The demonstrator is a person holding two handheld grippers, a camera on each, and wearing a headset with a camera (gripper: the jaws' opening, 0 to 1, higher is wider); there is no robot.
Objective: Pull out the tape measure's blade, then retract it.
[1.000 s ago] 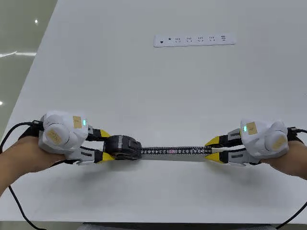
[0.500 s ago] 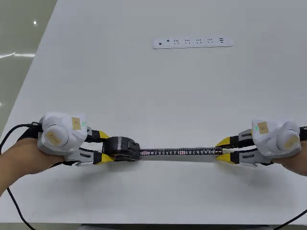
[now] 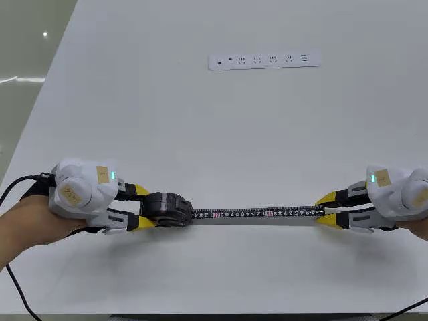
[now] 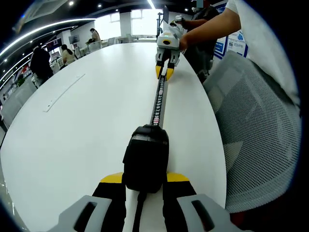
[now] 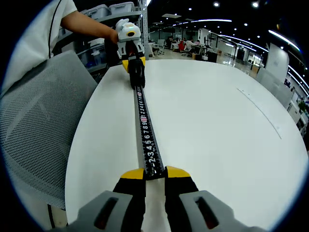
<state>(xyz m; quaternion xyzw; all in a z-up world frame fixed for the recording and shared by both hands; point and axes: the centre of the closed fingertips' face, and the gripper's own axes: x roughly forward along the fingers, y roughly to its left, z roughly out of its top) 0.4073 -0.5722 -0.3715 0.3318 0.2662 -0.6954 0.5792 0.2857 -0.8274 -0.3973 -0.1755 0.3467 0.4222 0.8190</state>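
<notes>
A black tape measure case (image 3: 168,208) (image 4: 146,157) lies near the table's front edge, and my left gripper (image 3: 148,206) (image 4: 143,179) is shut on it from the left. Its dark blade (image 3: 257,212) (image 5: 145,133) with white numbers stretches rightward over the white table (image 3: 221,134). My right gripper (image 3: 327,208) (image 5: 154,173) is shut on the blade's end, which sits between its yellow tips. The left gripper view shows the blade (image 4: 158,99) running off to the far right gripper (image 4: 166,57). In the right gripper view the case (image 5: 136,73) sits far off in the left gripper (image 5: 131,62).
A white power strip (image 3: 264,61) lies flat at the back of the table. A mesh chair (image 4: 260,140) (image 5: 36,130) stands close to the table's near edge. Black cables (image 3: 13,281) trail off the front edge at both sides. People sit at desks far behind.
My right gripper has moved further right with the blade end, and more blade is out of the case. The left gripper and case have stayed nearly in place.
</notes>
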